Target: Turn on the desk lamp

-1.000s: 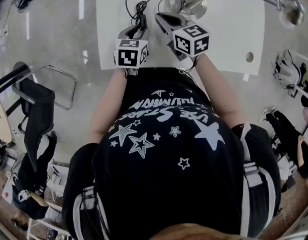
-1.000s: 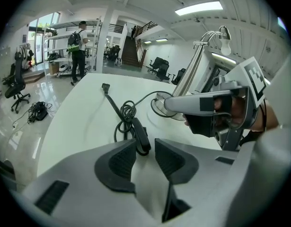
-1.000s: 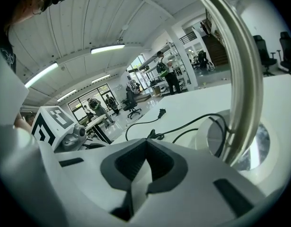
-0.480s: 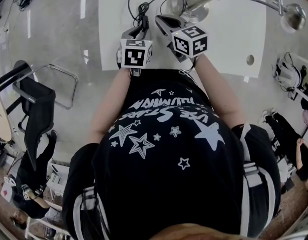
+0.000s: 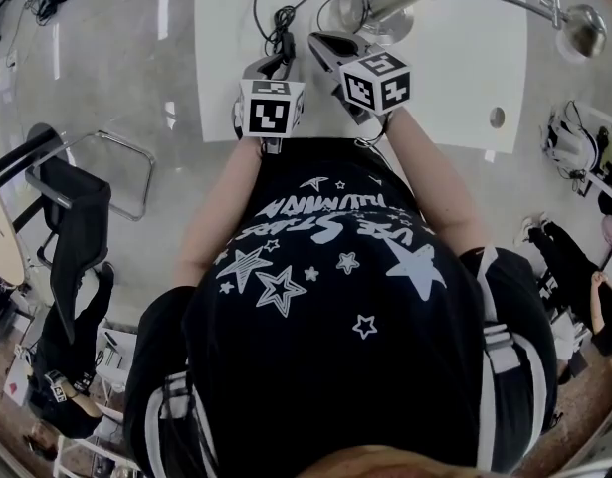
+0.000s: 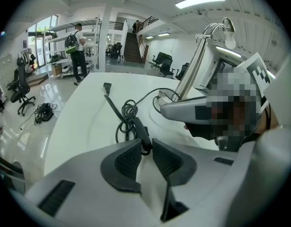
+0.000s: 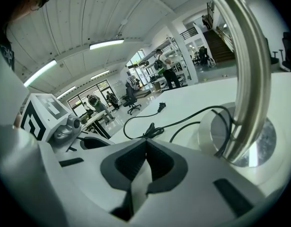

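Desk lamp (image 5: 383, 10): cord switch (image 6: 141, 130) pinched by left tool (image 6: 146, 146), jaws just closing.

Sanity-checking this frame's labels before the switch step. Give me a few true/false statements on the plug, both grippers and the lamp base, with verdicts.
1. The plug lies loose on the table, in no socket. True.
2. The right gripper holds the plug. False: its jaws are together on nothing, close beside the lamp base.
3. The inline switch sits between the left gripper's jaw tips. True; those jaws have just been closing onto it.
4. The lamp base stands on the floor. False: it stands on the table.
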Available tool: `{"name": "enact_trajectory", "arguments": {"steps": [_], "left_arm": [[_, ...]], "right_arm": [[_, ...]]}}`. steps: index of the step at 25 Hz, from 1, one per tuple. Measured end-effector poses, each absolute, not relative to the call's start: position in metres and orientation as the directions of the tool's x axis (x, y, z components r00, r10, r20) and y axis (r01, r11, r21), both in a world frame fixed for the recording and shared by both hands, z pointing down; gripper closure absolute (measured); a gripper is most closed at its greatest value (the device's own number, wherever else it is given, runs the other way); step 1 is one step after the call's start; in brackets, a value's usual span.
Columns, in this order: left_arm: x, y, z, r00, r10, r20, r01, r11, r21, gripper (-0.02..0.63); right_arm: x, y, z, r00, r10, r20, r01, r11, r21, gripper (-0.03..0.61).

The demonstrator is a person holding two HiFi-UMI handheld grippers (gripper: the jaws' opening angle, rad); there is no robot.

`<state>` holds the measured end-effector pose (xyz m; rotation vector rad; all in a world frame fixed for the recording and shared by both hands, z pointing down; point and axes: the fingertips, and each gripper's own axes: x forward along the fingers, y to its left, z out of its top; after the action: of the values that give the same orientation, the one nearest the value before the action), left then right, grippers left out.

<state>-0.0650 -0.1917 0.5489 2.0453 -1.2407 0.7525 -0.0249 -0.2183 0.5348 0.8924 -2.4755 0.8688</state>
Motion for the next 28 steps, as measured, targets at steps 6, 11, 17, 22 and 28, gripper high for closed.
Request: {"name": "enact_trajectory", "arguments": {"steps": [6,11,17,22,28], "left_arm": [[-0.066,-0.191,0.551,0.410,-0.542,0.734,-0.902,-0.358,0.241,0.531],[-0.067,-0.191,0.551,0.420,-0.543,0.727,-0.901,-0.346,0.263,0.535],[-0.068,-0.192,0.551,0.436,-0.536,0.723,-0.894,-0.354,0.276,0.535],[-0.068,-0.193,0.552,0.447,-0.527,0.723,-0.888,-0.361,0.286,0.535],[-0.069,-0.192,0.552,0.466,-0.517,0.718,-0.878,-0.372,0.303,0.535]], "right_arm": [[-0.025,-0.218,0.543,-0.729,-0.419,0.542,-0.666,0.619,-0.417,0.574],[-0.037,-0.212,0.550,-0.747,-0.319,0.583,-0.603,0.695,-0.392,0.574],[-0.051,-0.210,0.562,-0.734,-0.206,0.647,-0.543,0.750,-0.378,0.574],[-0.057,-0.209,0.565,-0.730,-0.164,0.664,-0.519,0.765,-0.382,0.574],[-0.058,-0.208,0.567,-0.733,-0.129,0.667,-0.519,0.741,-0.427,0.574]]}}
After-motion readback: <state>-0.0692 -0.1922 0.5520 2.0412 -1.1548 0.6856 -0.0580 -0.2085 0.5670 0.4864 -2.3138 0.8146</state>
